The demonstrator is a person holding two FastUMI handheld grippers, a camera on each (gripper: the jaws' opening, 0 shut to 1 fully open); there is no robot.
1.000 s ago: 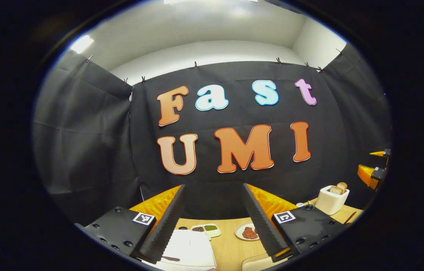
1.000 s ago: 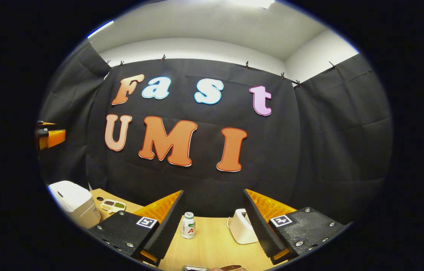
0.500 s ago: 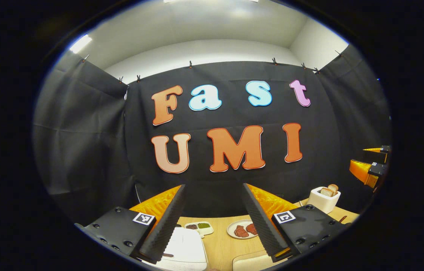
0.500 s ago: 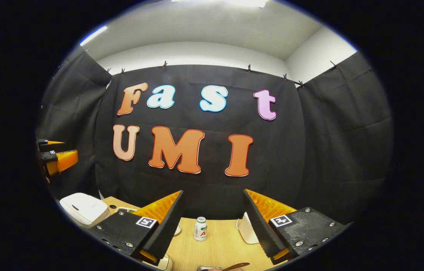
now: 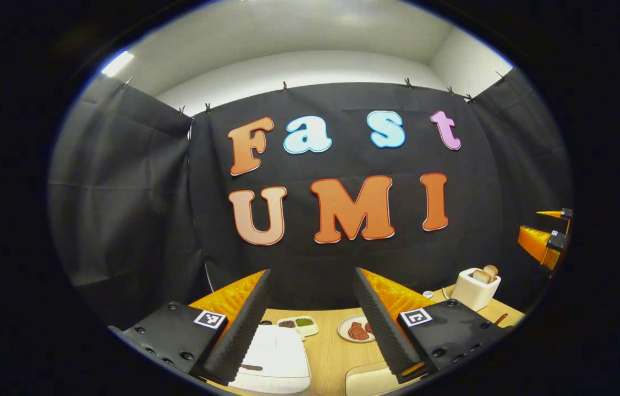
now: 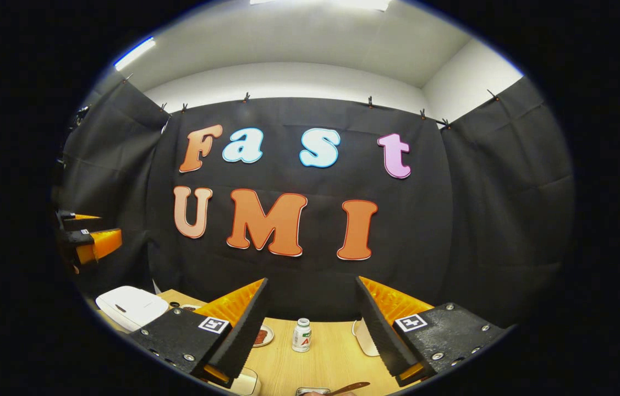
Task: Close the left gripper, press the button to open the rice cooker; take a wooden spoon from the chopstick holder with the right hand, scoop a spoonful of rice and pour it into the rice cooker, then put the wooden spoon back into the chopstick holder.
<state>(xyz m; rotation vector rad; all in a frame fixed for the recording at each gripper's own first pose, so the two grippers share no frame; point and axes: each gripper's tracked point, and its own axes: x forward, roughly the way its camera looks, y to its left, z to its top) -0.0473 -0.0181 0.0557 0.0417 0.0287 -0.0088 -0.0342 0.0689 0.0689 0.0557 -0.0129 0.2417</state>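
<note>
Left gripper (image 5: 312, 322) is yours to move first, and its jaws stand spread wide with nothing between them; it is held high, aimed at the black back wall more than at the tabletop (image 5: 332, 357). Right gripper (image 6: 312, 324) is likewise spread and empty, also raised and level.

From the left gripper view, the white cooker (image 5: 274, 360) sits low, just below and between the fingers, lid down. A small dark mark on the lid's near part is probably the button (image 5: 251, 367), though it is too small to be sure. In the right gripper view the cooker (image 6: 131, 305) lies far to the left on the tabletop (image 6: 321, 357).

The step in hand looks like the first one: bring the left jaws together, then press. Do it in that order, so you push with one blunt tip and not two splayed fingers that could straddle the button. Tip the gripper downward until the lid fills the middle of your view, come down straight over the dark mark, and press squarely; a slanted push may skid across the smooth lid or shove the cooker.

Beyond the cooker are a small dish (image 5: 298, 324) with dark and green fillings, a plate (image 5: 355, 329), and farther right a toaster (image 5: 475, 289). Near the right gripper stands a small bottle (image 6: 302, 335). A brown spoon-like tip (image 6: 349, 388) peeks in at the bottom edge; I cannot tell the holder.
</note>
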